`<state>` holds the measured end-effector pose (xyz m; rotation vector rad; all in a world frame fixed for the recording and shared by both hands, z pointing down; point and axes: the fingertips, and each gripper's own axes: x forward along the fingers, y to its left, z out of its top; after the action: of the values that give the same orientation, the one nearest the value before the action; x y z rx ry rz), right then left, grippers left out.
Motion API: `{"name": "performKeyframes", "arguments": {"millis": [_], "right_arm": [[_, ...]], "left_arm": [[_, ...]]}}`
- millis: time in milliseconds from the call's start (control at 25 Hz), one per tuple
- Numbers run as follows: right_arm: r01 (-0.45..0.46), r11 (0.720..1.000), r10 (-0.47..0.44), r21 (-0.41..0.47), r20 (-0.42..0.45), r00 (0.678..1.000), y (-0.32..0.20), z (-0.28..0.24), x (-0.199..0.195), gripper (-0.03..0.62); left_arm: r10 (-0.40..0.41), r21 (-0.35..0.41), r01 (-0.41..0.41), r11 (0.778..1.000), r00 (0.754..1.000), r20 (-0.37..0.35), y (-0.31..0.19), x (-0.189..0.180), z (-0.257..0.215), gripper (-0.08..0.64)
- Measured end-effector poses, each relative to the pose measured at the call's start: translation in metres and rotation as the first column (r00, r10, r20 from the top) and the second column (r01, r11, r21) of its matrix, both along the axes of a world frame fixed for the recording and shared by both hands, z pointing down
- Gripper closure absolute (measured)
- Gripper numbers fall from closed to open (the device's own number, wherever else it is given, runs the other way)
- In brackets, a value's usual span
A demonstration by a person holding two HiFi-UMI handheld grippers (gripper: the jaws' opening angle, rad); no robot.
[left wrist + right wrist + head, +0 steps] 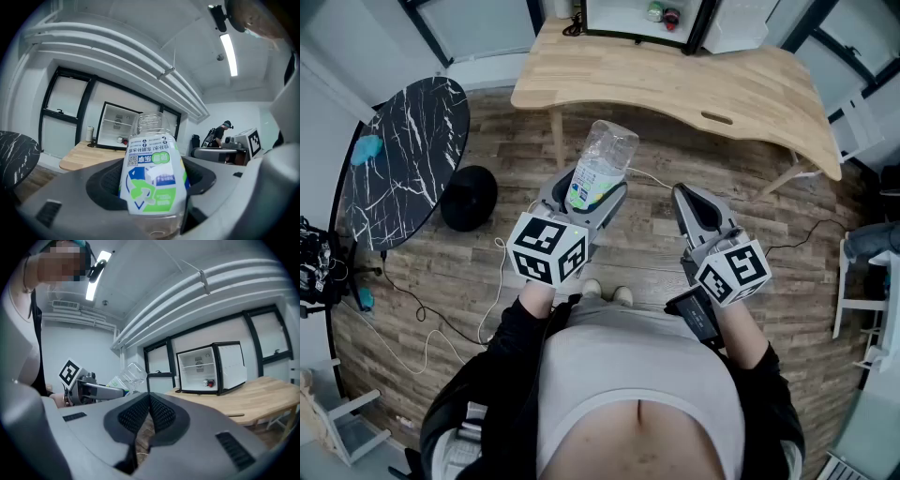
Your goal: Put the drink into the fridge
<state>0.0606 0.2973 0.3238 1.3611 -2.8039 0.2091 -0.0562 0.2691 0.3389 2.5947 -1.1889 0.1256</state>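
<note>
Jaws of the left gripper [589, 190] [152, 165] stand wide and press on either side of a clear plastic drink bottle with a green, blue and white label [598, 167] [152, 180] [123, 376]. The bottle is pinched at its labelled part, and its bare transparent end juts out past the jaw tips, tilted up and away from the person. In the left gripper view the print on the label reads upside down. The bottle hangs in the air above the brown wood-plank floor [628, 246], short of the pale wooden table with a curved edge [675, 84] [262, 401] and well apart from the small white black-framed fridge [609, 14] [117, 124] [211, 366] that stands on that table with its door swung open. A red and a green item [664, 13] [208, 383] sit on the fridge's lower shelf. The right gripper [680, 194] [149, 397] is held just beside the left one at about the same height. Its ribbed black pads [164, 413] are pressed together with nothing between them. A round black table with white marble veining [403, 159] stands at the person's left, and a round black object [469, 197] sits on the floor near it. A white cable [499, 281] trails across the planks. Another person [220, 133] stands far off in the left gripper view.
</note>
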Motion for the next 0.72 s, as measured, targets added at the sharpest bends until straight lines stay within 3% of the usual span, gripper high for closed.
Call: {"name": "performKeyframes", "arguments": {"millis": [360, 520, 720], "right_arm": [[0.038, 0.996, -0.035, 0.076, -0.034, 0.999, -0.023, -0.022, -0.004, 0.565], [0.005, 1.000, -0.005, 0.023, -0.007, 1.000, -0.021, 0.000, 0.000, 0.565], [0.026, 0.999, -0.026, -0.019, -0.016, 1.000, -0.008, 0.015, -0.001, 0.565]], "left_arm": [[0.007, 0.026, -0.006, 1.000, 0.999, -0.035, -0.007, 0.013, -0.015, 0.239], [0.013, 0.019, -0.012, 1.000, 0.999, -0.037, -0.007, 0.021, -0.012, 0.239], [0.024, 0.009, -0.024, 1.000, 0.999, -0.032, -0.001, 0.028, -0.005, 0.239]]}}
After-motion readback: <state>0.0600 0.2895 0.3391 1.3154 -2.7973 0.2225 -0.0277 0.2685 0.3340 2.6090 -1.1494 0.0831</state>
